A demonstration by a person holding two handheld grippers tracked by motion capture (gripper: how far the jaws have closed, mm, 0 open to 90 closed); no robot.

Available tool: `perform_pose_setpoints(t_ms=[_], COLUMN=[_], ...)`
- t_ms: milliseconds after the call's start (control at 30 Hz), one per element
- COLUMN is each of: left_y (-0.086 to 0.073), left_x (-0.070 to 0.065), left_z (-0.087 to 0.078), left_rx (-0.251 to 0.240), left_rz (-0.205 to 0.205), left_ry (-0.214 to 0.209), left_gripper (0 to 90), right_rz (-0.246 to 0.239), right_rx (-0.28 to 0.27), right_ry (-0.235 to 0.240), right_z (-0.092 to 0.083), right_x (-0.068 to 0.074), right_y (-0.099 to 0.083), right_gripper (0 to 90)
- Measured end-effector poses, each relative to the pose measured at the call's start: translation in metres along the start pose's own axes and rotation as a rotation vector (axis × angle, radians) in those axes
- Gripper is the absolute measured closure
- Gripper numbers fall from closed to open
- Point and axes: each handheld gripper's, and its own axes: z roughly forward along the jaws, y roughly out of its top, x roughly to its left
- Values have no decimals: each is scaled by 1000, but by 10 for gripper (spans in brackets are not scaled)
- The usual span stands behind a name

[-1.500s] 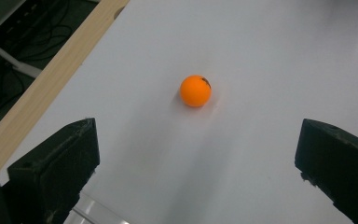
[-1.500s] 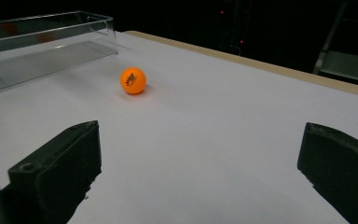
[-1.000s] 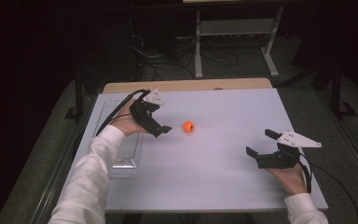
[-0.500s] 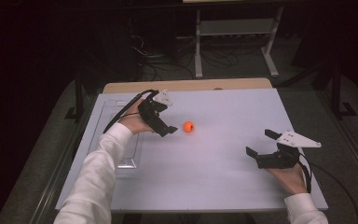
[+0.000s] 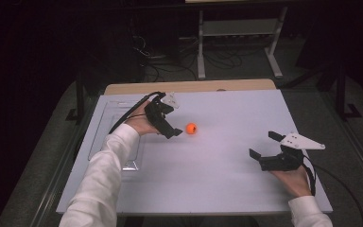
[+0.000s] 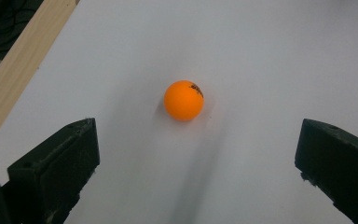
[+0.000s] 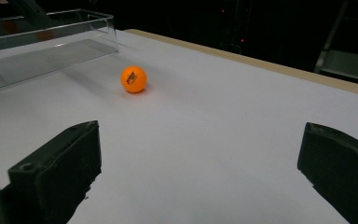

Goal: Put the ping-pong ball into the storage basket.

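Observation:
An orange ball (image 5: 191, 128) lies on the white tabletop (image 5: 217, 179), left of the middle. My left gripper (image 5: 173, 126) is open just left of the ball and points at it. In the left gripper view the ball (image 6: 183, 100) sits on the table ahead of the wide-apart jaws of that gripper (image 6: 198, 137), untouched. My right gripper (image 5: 263, 144) is open and empty at the front right of the table, well away from the ball. In the right gripper view the ball (image 7: 134, 79) lies far ahead and to the left of that gripper (image 7: 200, 135).
A clear shallow tray (image 5: 116, 142) rests on the table's left side, under the left forearm; it is also the clear tray (image 7: 51, 46) at the upper left of the right gripper view. A wooden strip (image 5: 194, 86) runs along the far edge.
The left gripper has moved right and slightly away from the person, closer to the ball. The ball and the right gripper have stayed put.

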Motion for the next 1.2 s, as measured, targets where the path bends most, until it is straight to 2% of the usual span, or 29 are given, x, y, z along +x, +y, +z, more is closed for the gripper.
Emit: perform_pose_setpoints(t_ms=[900,1067,1200], left_y=[3,3,6], left_x=[5,6,7], left_z=[35,42,46], left_rx=[67,56,58], left_rz=[24,18,29], left_ry=[-39,-44,-49], left_gripper=[0,0,0], right_rz=[-36,-37,-43], right_rx=[38,39,44], right_ry=[11,10,9], right_z=[6,6,6], right_x=[4,5,5], right_y=[-1,-1,-2], right_gripper=[0,0,0])
